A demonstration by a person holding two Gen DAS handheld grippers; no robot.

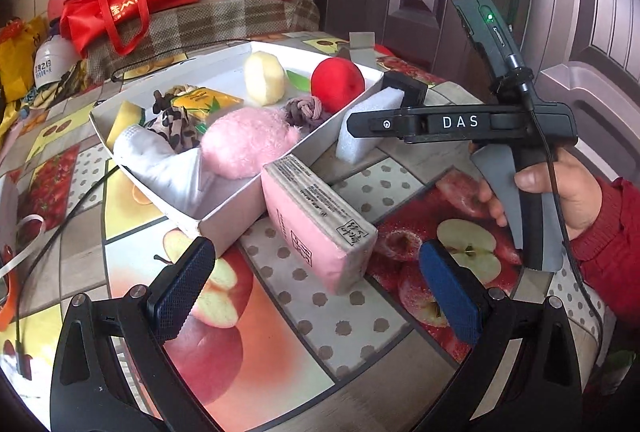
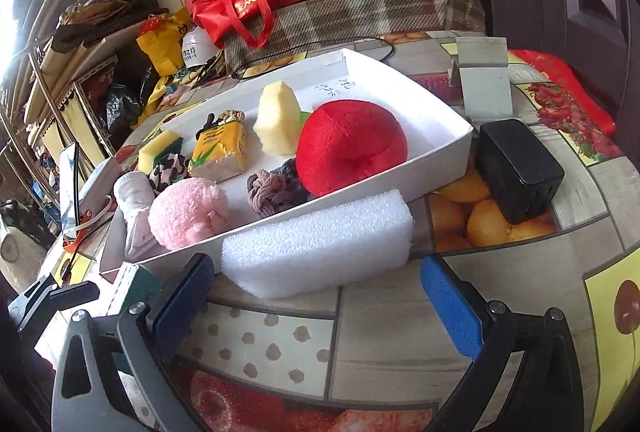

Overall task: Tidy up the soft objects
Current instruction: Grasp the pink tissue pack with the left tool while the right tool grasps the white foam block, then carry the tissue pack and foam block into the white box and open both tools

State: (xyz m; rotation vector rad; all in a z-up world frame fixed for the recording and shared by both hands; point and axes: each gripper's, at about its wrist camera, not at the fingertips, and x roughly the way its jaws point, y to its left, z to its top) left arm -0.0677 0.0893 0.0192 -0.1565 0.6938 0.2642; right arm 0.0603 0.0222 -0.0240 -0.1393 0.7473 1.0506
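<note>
Right claw (image 2: 316, 296), jaws apart and empty, low over the surface (image 2: 400, 312); white foam block (image 2: 320, 244) lies just ahead, long axis running along the near wall of the white tray (image 2: 400, 172), touching it. Left claw (image 1: 316, 284), jaws apart and empty; pink tissue pack (image 1: 320, 220) lies flat outside the tray's corner, long axis slanting from that corner toward the claw

We see the tray (image 2: 448, 148) on the counter (image 2: 400, 312), the plush ball (image 2: 352, 146) and fluffy pouch (image 2: 188, 212) inside it. The foam block (image 2: 320, 244) lies just before its near wall, the tissue pack (image 1: 320, 224) at its corner.
</note>
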